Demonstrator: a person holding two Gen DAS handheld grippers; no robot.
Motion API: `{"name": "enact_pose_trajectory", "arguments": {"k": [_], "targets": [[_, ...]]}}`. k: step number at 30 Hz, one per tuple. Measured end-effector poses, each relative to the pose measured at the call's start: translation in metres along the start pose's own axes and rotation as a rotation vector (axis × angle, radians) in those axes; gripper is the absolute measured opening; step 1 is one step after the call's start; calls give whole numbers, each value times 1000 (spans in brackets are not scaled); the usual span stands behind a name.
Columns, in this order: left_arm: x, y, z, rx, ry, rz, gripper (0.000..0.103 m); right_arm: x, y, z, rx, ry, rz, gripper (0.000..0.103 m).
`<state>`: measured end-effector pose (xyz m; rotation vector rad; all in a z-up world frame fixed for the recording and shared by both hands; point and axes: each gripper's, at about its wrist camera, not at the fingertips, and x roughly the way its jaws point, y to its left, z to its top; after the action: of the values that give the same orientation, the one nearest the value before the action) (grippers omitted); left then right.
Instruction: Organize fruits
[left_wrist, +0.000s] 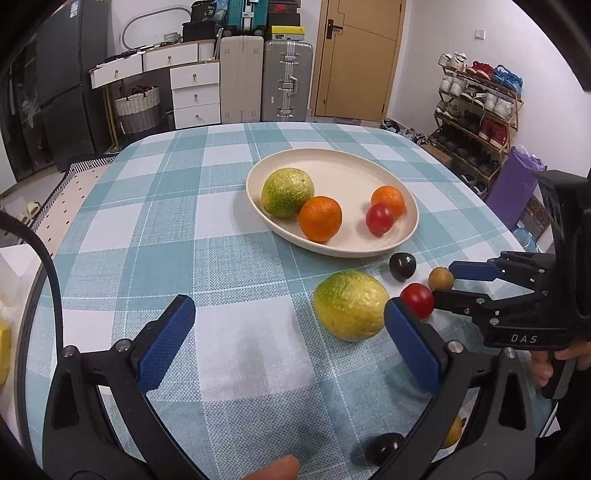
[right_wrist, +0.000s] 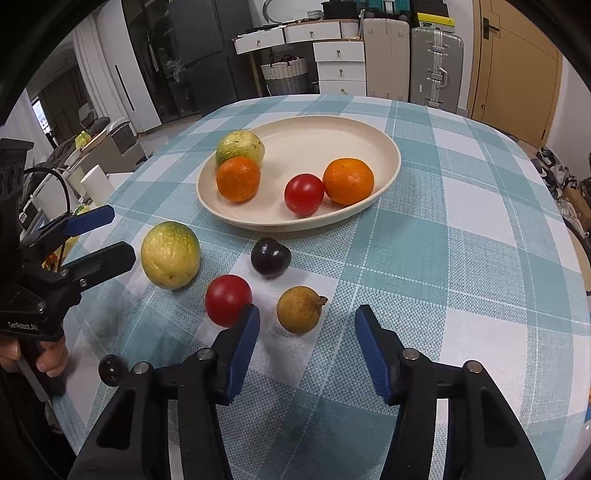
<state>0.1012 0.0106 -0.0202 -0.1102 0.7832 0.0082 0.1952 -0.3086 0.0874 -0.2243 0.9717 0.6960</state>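
Right wrist view: our right gripper stands partly open, empty, a brown knobbly fruit on the worktop at its 12 o'clock. Left wrist view alone shows our left gripper wide open, empty, yellow-green fruit at 1 o'clock.

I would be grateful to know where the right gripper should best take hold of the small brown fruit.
Grip the small brown fruit across its round middle, from above and the near side, probably. Its stem points right, so the right gripper should keep its pads clear of it.
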Motion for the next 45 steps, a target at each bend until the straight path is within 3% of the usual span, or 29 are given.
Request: {"name": "enact_pose_trajectory", "arguments": {"k": [6, 9, 16, 38, 40, 45], "targets": [[9, -3, 3, 1, 16, -12, 102, 2, 2, 3, -13, -8, 14, 46], [13, -5, 4, 9, 28, -16, 102, 2, -1, 4, -3, -10, 28, 35], [18, -6, 5, 6, 41, -27, 102, 2, -1, 2, 1, -17, 39, 28], [30, -6, 2, -17, 80, -88, 101, -22, -3, -1, 54, -88, 36, 28], [31, -6, 2, -15, 86, -88, 98, -24, -3, -2, 56, -94, 38, 28], [36, -10, 0, -7, 122, -151, 76, -24, -3, -2, 62, -98, 43, 28]]}}
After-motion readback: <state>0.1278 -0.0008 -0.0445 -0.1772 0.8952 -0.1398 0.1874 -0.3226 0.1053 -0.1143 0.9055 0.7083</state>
